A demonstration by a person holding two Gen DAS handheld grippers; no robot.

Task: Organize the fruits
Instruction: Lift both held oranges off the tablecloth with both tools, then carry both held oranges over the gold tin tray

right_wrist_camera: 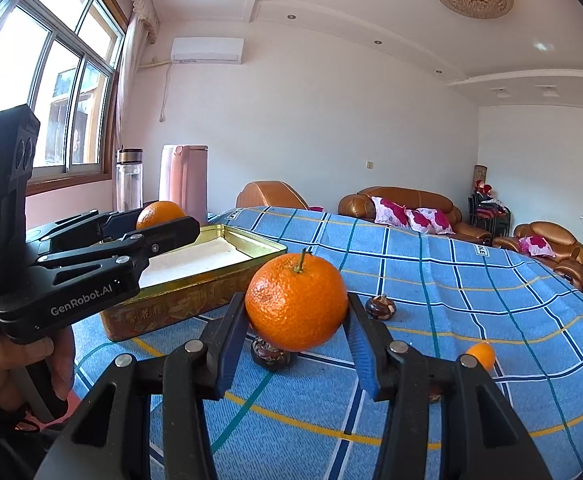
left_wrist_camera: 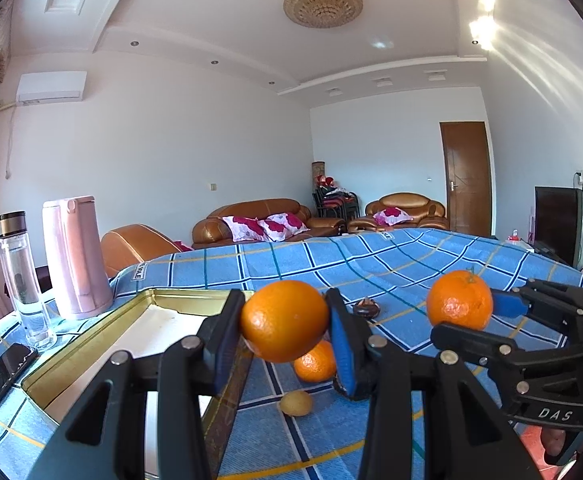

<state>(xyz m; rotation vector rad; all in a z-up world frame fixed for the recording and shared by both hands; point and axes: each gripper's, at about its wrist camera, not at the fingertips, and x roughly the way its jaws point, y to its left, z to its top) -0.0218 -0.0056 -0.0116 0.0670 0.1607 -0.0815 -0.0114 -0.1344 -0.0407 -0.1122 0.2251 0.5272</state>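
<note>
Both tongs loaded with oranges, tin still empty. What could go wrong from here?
1. The left orange hangs over the tin rim, not inside; released here, it may bounce out.
2. The right orange is pinched only at its sides and may slip.
3. Loose fruit lies beneath, easily knocked.

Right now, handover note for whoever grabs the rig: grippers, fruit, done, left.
Left gripper: shut on an orange, held in the air beside the gold tin tray.
Right gripper: shut on a stemmed orange, held above the blue checked cloth.
Tray: no fruit visible in the part that shows.
Still on the cloth: another orange, a small yellowish fruit, a small orange fruit, dark round pieces.
Done: both oranges picked up.
Left: probably set both in the tray, then collect the rest.
</note>
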